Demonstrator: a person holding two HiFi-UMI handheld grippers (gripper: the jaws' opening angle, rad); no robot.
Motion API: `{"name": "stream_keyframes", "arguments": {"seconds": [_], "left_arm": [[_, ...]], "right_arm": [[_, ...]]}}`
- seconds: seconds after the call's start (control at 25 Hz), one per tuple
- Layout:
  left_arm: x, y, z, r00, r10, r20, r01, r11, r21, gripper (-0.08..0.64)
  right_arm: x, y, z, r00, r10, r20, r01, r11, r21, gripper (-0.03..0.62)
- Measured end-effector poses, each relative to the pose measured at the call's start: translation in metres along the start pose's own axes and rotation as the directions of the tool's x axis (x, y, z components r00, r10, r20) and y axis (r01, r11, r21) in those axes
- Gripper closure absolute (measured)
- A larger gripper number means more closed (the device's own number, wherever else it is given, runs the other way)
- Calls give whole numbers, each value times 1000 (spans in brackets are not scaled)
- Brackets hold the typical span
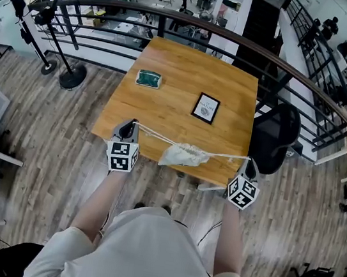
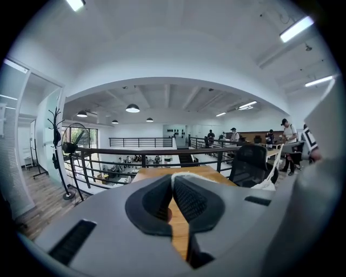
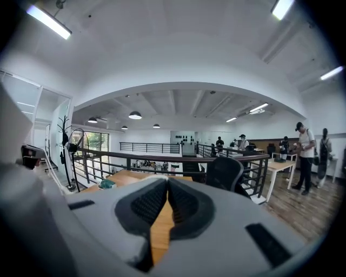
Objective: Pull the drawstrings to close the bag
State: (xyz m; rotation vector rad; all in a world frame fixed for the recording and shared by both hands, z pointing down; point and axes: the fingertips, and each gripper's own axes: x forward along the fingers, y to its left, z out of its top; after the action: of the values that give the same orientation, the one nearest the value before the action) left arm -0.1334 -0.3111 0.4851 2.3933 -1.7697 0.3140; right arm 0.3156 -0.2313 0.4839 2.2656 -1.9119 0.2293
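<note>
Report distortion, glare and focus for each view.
Head view: fisheye bows the railing into an arc, light even, the drawstring crisp. Left gripper view: black round vignette, strip light glaring, the near fingers soft. Right gripper view: same vignette, strip light blown out, fingers soft.

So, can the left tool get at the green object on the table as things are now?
Probably not: the left tool is shut on a drawstring of the white bag. Otherwise nothing on the table stands before the green object.
</note>
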Motion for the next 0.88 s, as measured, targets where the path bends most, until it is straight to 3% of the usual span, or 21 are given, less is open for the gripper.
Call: {"name": "stream_keyframes", "arguments": {"seconds": [0.36,0.64,0.88], "left_arm": [[-2,-15,15,999,-41,23,40,998,42,563],[-9,6,18,1000,11,25,-12,999,49,563],[-16,3,26,999,9,47,-12,998,61,563]], "right_arm": [[-8,23,14,998,58,21,-57,996,-75,583],[-14,1,13,1000,10,10,-9,995,-104,583],[-21,2,20,999,30,25,-27,992,-123,583]]}}
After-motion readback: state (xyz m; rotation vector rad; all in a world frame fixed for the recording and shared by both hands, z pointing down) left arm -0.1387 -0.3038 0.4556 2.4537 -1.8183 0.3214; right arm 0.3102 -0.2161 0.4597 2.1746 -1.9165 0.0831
